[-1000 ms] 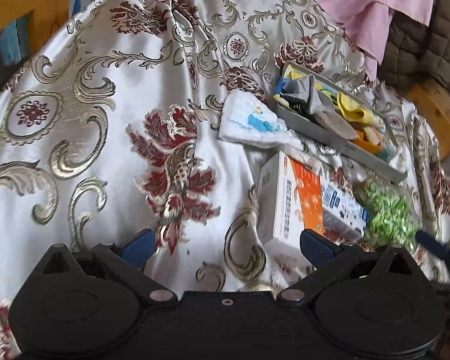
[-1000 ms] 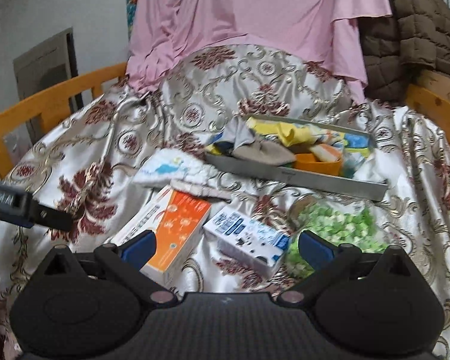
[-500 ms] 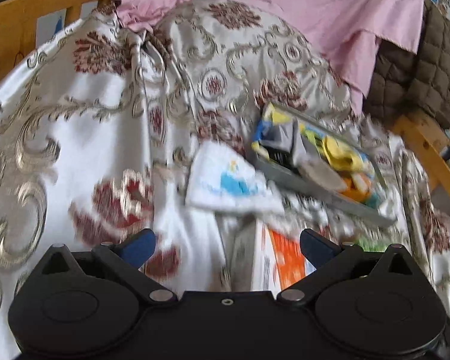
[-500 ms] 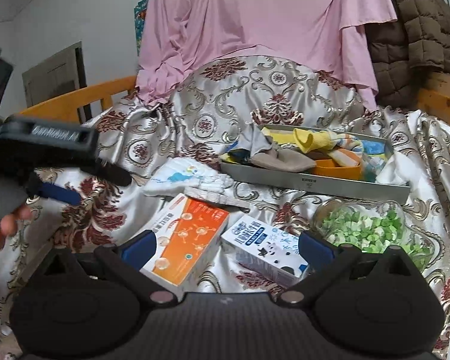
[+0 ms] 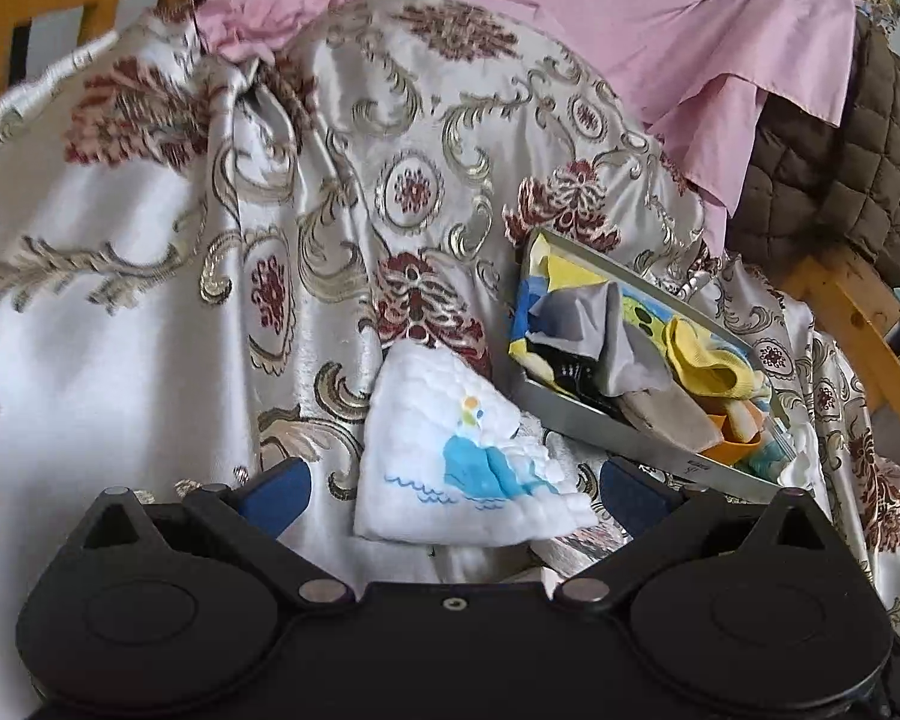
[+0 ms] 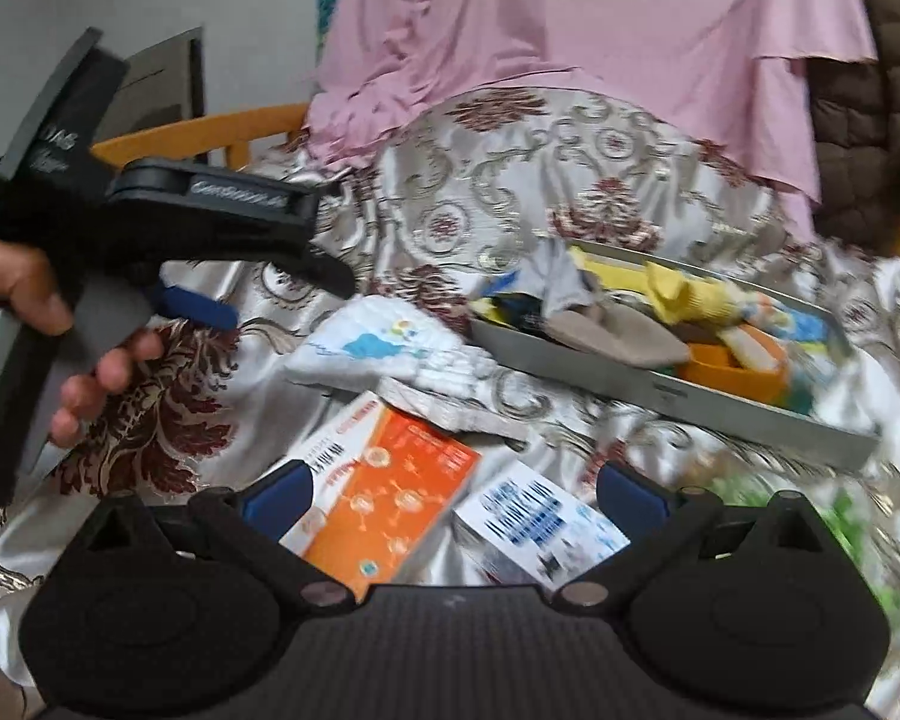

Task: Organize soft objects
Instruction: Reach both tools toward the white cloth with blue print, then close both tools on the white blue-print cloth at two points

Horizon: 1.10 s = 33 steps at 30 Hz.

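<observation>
The left gripper (image 5: 453, 495) is spread wide, holding nothing, its blue pads either side of the near edge of the white cloth (image 5: 462, 462) but not visibly touching it. The cloth lies folded on the satin cover (image 5: 150, 312), just beside the near left corner of the grey tray (image 5: 594, 426). It looks light, quilted and limp, so it would probably sag and unfold if taken by one layer. A pinch on the thick folded edge nearest the pads, through all layers, seems the safest hold, and the slick cover beneath may let it slide.

The right gripper (image 6: 453, 498) is also wide apart and empty, hovering over an orange box (image 6: 390, 480) and a blue-and-white box (image 6: 540, 525), touching neither.

Farther back, the tray holds yellow, grey and tan cloths piled loosely, an orange cup (image 6: 732, 375) among them. Beyond hangs a pink sheet (image 6: 570, 30).
</observation>
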Motion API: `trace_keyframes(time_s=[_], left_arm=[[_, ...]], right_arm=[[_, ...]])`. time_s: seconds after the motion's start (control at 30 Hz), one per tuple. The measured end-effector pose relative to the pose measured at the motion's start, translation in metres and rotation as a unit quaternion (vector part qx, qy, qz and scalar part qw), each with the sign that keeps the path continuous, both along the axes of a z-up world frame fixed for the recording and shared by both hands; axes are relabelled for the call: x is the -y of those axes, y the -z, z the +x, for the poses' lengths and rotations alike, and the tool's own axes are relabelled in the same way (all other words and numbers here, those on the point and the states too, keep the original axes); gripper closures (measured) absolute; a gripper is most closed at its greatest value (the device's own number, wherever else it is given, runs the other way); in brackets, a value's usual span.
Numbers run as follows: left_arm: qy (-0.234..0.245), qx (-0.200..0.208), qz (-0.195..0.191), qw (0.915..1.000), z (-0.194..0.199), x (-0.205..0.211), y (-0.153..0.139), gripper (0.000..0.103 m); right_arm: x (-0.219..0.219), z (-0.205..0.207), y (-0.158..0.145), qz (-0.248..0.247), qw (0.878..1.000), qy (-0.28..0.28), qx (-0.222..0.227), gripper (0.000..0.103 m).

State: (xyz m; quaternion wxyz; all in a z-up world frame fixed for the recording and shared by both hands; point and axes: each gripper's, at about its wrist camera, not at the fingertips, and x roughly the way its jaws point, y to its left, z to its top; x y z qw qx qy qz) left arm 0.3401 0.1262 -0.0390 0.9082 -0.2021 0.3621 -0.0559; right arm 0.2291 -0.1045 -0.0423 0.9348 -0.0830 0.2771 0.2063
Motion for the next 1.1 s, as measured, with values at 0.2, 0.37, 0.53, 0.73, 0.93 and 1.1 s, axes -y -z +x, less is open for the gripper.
trace_keyframes(time_s=[0.2, 0.37, 0.53, 0.73, 0.93, 1.1], left_arm=[[0.014, -0.009, -0.029, 0.9994, 0.017, -0.01, 0.016, 0.001], [0.03, -0.005, -0.036, 0.9989, 0.024, -0.008, 0.02, 0.001], [0.058, -0.001, -0.046, 0.9972, 0.029, -0.002, 0.021, 0.007], [0.057, -0.022, -0.048, 0.9969, 0.037, -0.003, 0.029, 0.01], [0.061, -0.045, -0.076, 0.9942, 0.041, -0.005, 0.038, 0.02], [0.058, -0.055, -0.089, 0.9928, 0.044, -0.008, 0.042, 0.032]], right_arm=[[-0.029, 0.018, 0.007, -0.097, 0.994, -0.035, 0.039, 0.001], [-0.03, 0.03, 0.01, -0.16, 0.984, -0.056, 0.053, 0.002], [-0.025, 0.047, 0.014, -0.219, 0.97, -0.087, 0.062, 0.004], [-0.031, 0.063, 0.029, -0.311, 0.934, -0.149, 0.094, 0.009], [-0.042, 0.077, 0.046, -0.384, 0.888, -0.214, 0.139, 0.012], [-0.047, 0.092, 0.051, -0.373, 0.879, -0.261, 0.142, 0.019]])
